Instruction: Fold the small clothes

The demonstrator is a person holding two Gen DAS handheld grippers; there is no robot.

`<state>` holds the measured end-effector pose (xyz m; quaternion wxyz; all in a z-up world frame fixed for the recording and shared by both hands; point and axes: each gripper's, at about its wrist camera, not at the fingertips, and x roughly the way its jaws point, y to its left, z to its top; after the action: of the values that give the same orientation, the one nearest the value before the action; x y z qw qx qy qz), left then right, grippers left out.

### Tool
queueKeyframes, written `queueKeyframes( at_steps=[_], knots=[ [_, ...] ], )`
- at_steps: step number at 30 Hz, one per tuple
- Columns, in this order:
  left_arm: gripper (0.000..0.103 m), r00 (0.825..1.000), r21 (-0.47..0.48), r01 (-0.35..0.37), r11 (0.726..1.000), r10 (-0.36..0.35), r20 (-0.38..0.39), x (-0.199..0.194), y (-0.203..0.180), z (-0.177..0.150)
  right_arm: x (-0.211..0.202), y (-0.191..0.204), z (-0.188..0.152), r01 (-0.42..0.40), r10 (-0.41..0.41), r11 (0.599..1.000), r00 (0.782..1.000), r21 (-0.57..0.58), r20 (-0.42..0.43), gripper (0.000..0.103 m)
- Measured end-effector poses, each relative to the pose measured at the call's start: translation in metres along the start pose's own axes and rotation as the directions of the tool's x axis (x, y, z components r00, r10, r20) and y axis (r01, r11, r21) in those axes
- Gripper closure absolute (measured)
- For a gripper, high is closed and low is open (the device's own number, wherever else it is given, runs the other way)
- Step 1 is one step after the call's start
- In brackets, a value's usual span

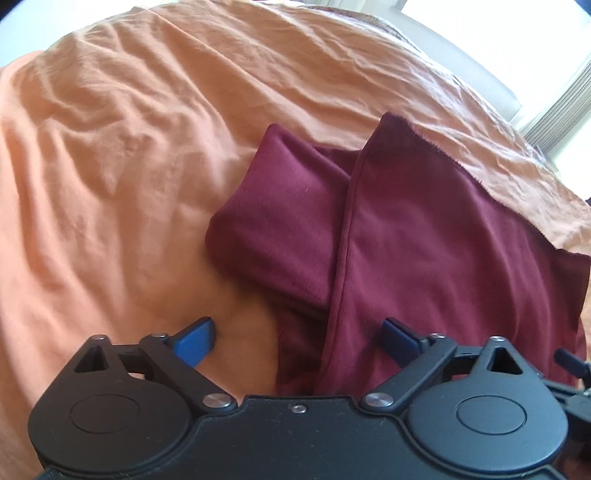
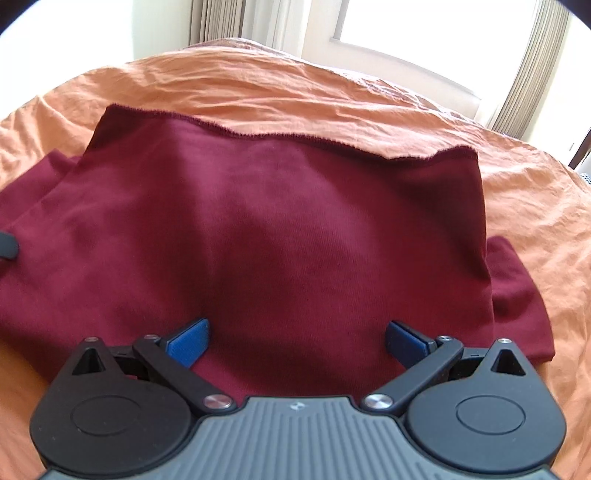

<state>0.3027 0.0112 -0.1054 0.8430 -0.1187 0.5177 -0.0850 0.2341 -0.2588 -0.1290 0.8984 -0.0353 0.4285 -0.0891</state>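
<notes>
A dark red garment (image 1: pixel 424 240) lies flat on the orange bedsheet (image 1: pixel 110 147), with one sleeve (image 1: pixel 284 206) folded in against the body. My left gripper (image 1: pixel 299 339) hovers open over the garment's near left edge; its left blue pad is above bare sheet and its right pad above the cloth. Nothing is pinched between them. In the right wrist view the garment (image 2: pixel 295 221) fills the middle, raw hem at the far side, a second sleeve (image 2: pixel 517 291) sticking out at the right. My right gripper (image 2: pixel 297 341) is open just above the cloth's near part.
The wrinkled orange bedsheet (image 2: pixel 332 96) covers the whole bed. Beyond its far edge are a bright window (image 2: pixel 424 33) and pale curtains (image 2: pixel 532 74). A black part of the other gripper (image 2: pixel 7 245) shows at the left edge of the right wrist view.
</notes>
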Motion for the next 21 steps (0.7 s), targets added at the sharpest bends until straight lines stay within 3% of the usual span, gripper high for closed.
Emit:
queueKeyframes(
  at_steps=[5,10,21],
  knots=[
    [0.009,1.000,0.020,0.010,1.000,-0.010,-0.009,0.001,-0.005,0.000,0.003,0.003,-0.011,0.007,-0.007,1.000,1.000,-0.012,0.021,0.000],
    [0.005,0.999,0.056,-0.023,0.998,0.024,-0.028,0.007,-0.012,0.001,0.005,0.000,-0.014,-0.006,0.007,1.000,0.999,-0.007,0.033,0.000],
    [0.001,0.998,0.051,-0.047,0.998,0.049,-0.029,0.010,-0.015,0.002,0.005,-0.001,-0.014,-0.023,0.024,0.999,0.999,-0.031,0.035,0.000]
  ],
)
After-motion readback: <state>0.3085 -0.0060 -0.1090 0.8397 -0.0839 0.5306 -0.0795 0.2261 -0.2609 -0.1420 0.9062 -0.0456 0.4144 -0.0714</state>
